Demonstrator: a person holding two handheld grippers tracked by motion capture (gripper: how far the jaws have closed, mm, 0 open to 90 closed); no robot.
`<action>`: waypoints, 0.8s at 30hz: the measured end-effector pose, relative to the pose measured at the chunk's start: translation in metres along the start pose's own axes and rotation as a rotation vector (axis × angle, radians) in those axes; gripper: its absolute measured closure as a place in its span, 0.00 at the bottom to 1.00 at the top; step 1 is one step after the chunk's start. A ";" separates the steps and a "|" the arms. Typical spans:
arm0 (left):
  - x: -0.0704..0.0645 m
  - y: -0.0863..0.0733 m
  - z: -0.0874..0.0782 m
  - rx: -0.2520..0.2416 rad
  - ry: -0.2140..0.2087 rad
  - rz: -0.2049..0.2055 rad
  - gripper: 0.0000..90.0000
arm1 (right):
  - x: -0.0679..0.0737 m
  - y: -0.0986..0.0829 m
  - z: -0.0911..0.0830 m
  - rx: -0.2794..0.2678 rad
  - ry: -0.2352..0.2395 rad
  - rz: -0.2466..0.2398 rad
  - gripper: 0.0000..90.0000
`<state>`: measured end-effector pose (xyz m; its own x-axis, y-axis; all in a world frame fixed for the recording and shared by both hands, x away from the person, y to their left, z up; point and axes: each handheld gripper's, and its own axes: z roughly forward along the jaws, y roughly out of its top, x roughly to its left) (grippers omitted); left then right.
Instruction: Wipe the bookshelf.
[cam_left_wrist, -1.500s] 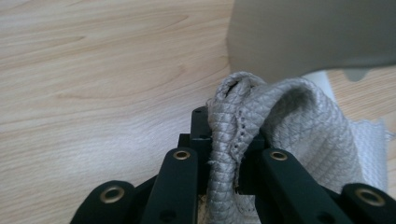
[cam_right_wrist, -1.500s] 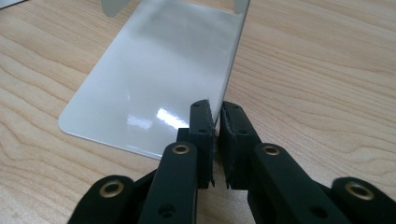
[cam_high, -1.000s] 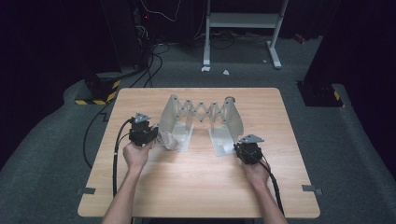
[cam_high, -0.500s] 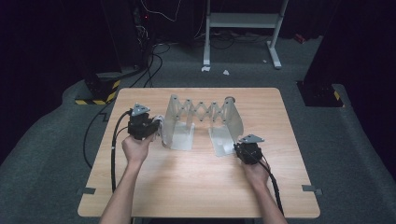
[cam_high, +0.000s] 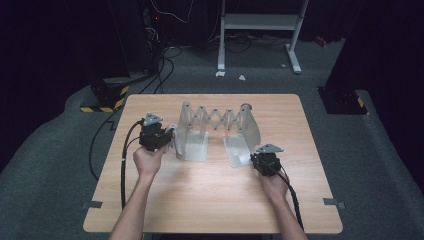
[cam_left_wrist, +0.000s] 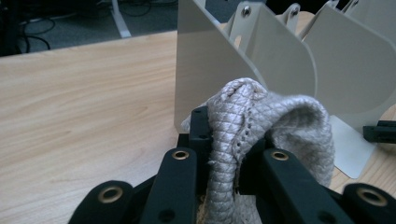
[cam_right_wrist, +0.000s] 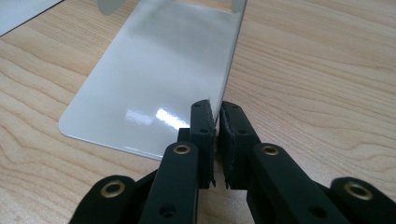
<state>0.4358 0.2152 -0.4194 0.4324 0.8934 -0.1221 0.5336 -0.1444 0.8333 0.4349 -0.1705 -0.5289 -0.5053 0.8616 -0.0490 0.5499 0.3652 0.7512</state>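
Apparently midway, judging by the layout: grey woven cloth (cam_left_wrist: 261, 126) clamped between the fingers of the left gripper (cam_high: 154, 136), held just beside the left end plate (cam_left_wrist: 205, 70) of the expanding metal file rack (cam_high: 216, 129) and not yet lying in any slot; right gripper (cam_high: 265, 161) steadying the rack, fingers pinched on the thin edge of its right base plate (cam_right_wrist: 154, 79), flat on the bench (cam_high: 200, 200); left to do, most likely: carrying the cloth over the end plate and lowering it between the dividers; in the way: that upright end plate directly ahead of the cloth; elsewhere only a white stand (cam_high: 260, 30), cables and dark floor beyond the bench, well apart.
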 end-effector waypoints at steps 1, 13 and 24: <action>0.001 -0.003 0.004 0.009 -0.003 -0.005 0.90 | 0.000 0.000 0.000 0.000 -0.001 0.000 0.94; 0.009 -0.031 0.034 0.104 -0.005 -0.044 0.89 | 0.000 0.000 0.000 -0.001 -0.001 -0.004 0.94; -0.004 0.008 -0.006 -0.027 -0.024 0.007 0.90 | 0.000 0.000 0.000 -0.001 -0.004 -0.006 0.94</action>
<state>0.4342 0.2128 -0.4087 0.4532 0.8820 -0.1290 0.5108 -0.1384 0.8485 0.4348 -0.1703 -0.5290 -0.5060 0.8608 -0.0555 0.5464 0.3697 0.7515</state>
